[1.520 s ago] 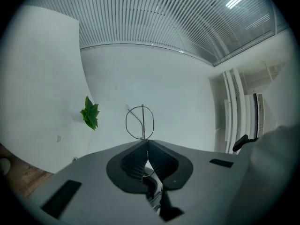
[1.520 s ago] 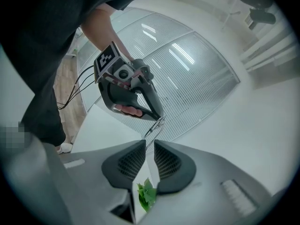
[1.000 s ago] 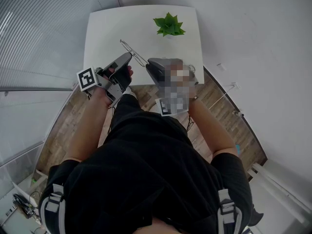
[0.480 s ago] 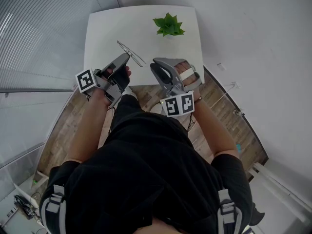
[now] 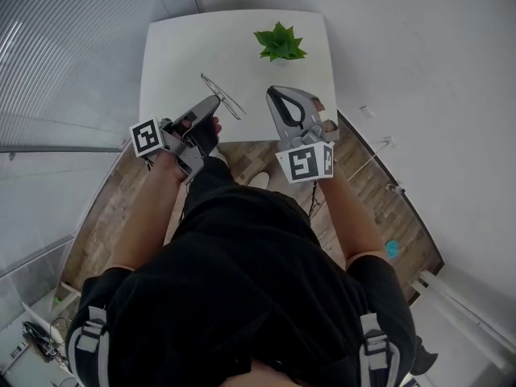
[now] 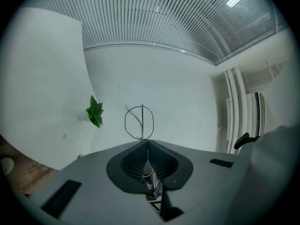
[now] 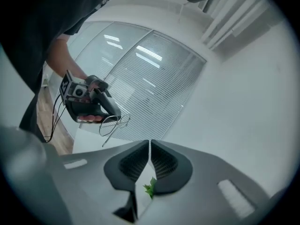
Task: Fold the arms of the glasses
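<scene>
Clamping the glasses (image 6: 142,122) is the left gripper (image 6: 146,143); right gripper (image 7: 150,143), just closing, is empty, plain only in its view.

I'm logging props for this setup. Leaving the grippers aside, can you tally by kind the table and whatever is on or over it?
Glasses: 1
Plant: 1
Table: 1
Total: 3

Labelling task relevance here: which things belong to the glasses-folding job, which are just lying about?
In the job: glasses clamped in left gripper; right gripper, jaws have just been closing, nothing between them.
Lying about: green plant; white table.
</scene>
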{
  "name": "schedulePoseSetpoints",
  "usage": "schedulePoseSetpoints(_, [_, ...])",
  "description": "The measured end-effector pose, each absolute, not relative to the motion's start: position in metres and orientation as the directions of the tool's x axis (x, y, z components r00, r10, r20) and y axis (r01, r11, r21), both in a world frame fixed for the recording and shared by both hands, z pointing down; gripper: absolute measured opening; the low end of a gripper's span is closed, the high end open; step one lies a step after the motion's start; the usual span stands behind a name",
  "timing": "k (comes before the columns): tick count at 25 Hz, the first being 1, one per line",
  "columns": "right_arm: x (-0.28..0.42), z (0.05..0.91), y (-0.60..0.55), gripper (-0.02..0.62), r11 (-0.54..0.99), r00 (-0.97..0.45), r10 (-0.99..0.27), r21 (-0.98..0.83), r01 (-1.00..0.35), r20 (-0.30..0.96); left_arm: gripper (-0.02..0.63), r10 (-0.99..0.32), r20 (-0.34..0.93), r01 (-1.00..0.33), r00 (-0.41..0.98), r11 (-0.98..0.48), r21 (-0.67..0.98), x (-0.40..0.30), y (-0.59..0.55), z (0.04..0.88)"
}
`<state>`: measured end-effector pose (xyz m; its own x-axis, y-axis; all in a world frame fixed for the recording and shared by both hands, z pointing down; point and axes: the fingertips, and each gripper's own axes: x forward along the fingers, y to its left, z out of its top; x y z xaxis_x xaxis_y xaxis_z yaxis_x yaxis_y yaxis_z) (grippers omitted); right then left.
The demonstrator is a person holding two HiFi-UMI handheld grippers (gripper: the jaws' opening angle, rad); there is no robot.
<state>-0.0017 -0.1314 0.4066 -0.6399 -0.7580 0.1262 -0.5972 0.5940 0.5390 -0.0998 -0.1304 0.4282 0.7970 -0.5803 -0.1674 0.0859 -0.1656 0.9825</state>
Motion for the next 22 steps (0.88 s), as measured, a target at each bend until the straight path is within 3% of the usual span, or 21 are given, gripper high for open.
schedulePoseSetpoints(12, [0.036,0.404,-0.148,0.012,0.617,-0.621,-0.784,0.151,-0.772,0.030,0.012,-0.559,-0.167,0.095,0.812,-0.156,0.983,-0.085,-0.123,0.431])
schedulePoseSetpoints(22, [0.045,0.426,-0.146,0.011,0.624,-0.623,-0.781,0.064,-0.779,0.039,0.012,-0.542,-0.156,0.093,0.826,-0.141,0.986,-0.072,-0.121,0.437])
